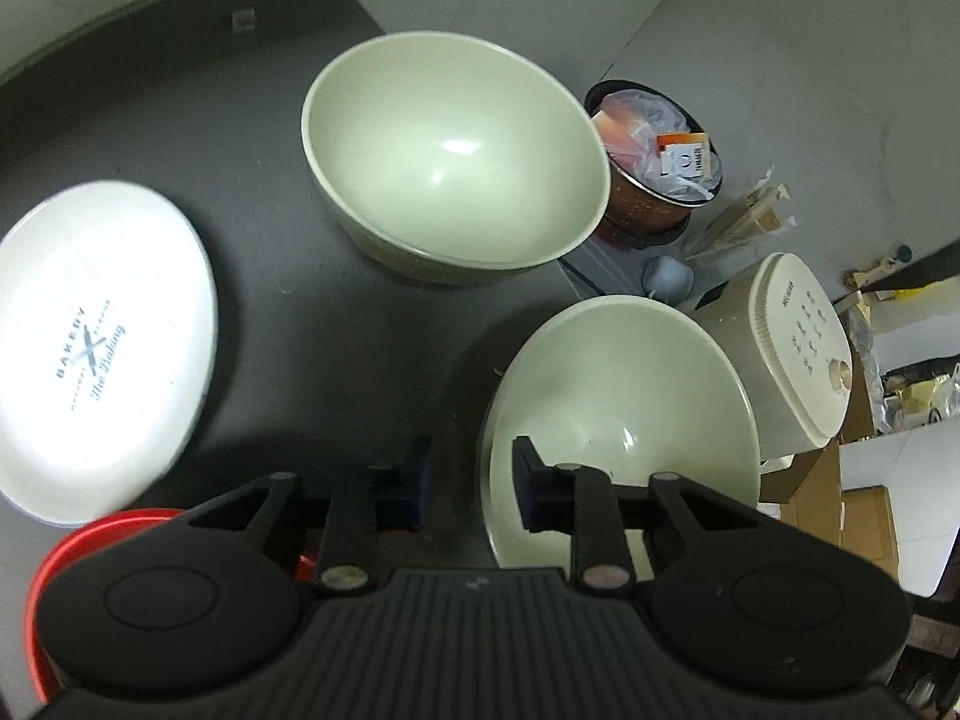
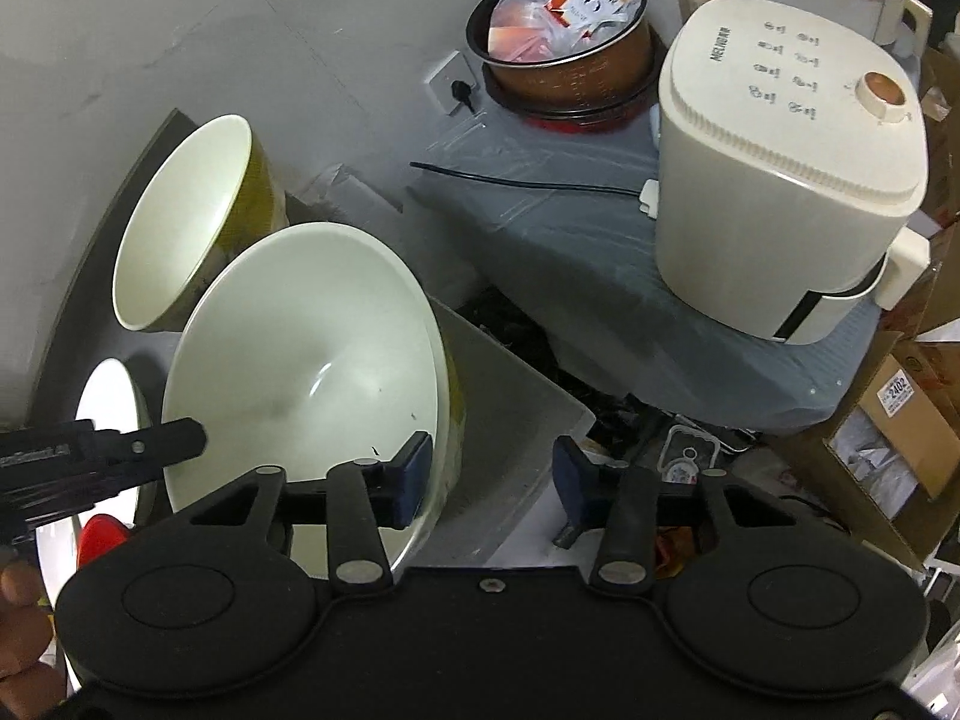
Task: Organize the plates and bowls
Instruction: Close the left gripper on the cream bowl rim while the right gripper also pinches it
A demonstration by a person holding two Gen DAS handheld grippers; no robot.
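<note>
Over the near bowl (image 1: 624, 420) rim, both grippers' jaws gape; contact seems likely, though unclear.

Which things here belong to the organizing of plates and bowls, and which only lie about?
For the job: near bowl, far bowl, white plate, red dish.

Lying about: cream cooker, brown pot, black cable, cardboard boxes.

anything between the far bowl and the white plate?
Nothing: bare dark table between the far bowl and white plate, per the left wrist view.
</note>
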